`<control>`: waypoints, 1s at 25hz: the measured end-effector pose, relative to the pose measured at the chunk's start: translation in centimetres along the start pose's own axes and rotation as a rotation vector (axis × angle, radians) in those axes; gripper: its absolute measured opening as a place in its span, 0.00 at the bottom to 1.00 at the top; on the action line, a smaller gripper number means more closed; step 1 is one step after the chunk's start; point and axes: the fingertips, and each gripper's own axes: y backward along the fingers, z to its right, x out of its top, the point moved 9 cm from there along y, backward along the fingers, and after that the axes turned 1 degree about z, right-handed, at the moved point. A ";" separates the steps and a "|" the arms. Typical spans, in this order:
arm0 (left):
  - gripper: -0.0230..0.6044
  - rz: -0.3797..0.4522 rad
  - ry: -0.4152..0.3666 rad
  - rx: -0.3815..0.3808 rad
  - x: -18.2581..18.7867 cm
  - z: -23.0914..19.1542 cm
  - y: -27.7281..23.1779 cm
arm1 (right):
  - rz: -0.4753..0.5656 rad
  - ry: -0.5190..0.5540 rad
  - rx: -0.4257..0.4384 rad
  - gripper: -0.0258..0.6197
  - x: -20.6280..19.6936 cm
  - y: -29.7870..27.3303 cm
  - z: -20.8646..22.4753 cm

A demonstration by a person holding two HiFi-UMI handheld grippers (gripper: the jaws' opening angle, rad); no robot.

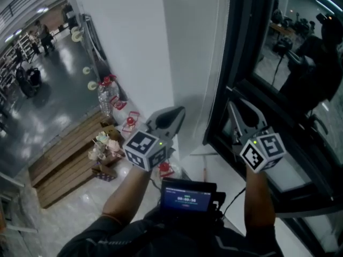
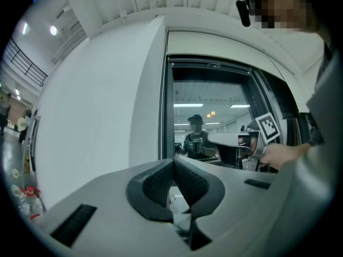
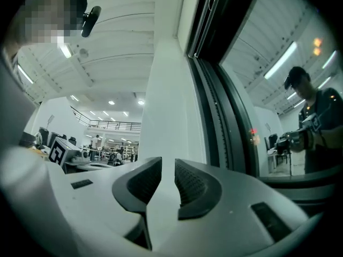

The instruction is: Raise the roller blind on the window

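Note:
The window (image 1: pixel 300 63) is dark glass in a black frame (image 1: pixel 236 47), set beside a white wall (image 1: pixel 134 47). No blind fabric shows over the glass in any view. A thin cord (image 1: pixel 217 74) hangs along the frame's left edge. My left gripper (image 1: pixel 178 111) points at the white wall left of the frame; in the left gripper view its tips (image 2: pixel 174 162) meet, and I see nothing between them. My right gripper (image 1: pixel 236 111) is in front of the frame's lower corner. It stands open (image 3: pixel 168 167) with a narrow empty gap, with the wall behind it.
A white sill (image 1: pixel 214 167) runs below the frame. A small screen device (image 1: pixel 187 197) hangs at the person's chest. Far below at left lie wooden pallets (image 1: pixel 64 159), water bottles (image 1: pixel 105 98) and small clutter. The glass reflects a person (image 2: pixel 195 135).

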 end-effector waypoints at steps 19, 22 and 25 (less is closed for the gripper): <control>0.03 -0.025 0.017 0.164 -2.4 -1.1 6.4 | -0.038 -0.084 -0.065 0.07 -4.5 4.2 -1.2; 0.03 -0.005 0.041 0.167 -2.8 -1.0 7.0 | -0.058 -0.084 -0.061 0.07 -4.8 4.1 -1.5; 0.03 -0.011 0.040 0.176 -3.1 -1.0 7.1 | -0.062 -0.076 -0.058 0.07 -4.9 4.1 -1.7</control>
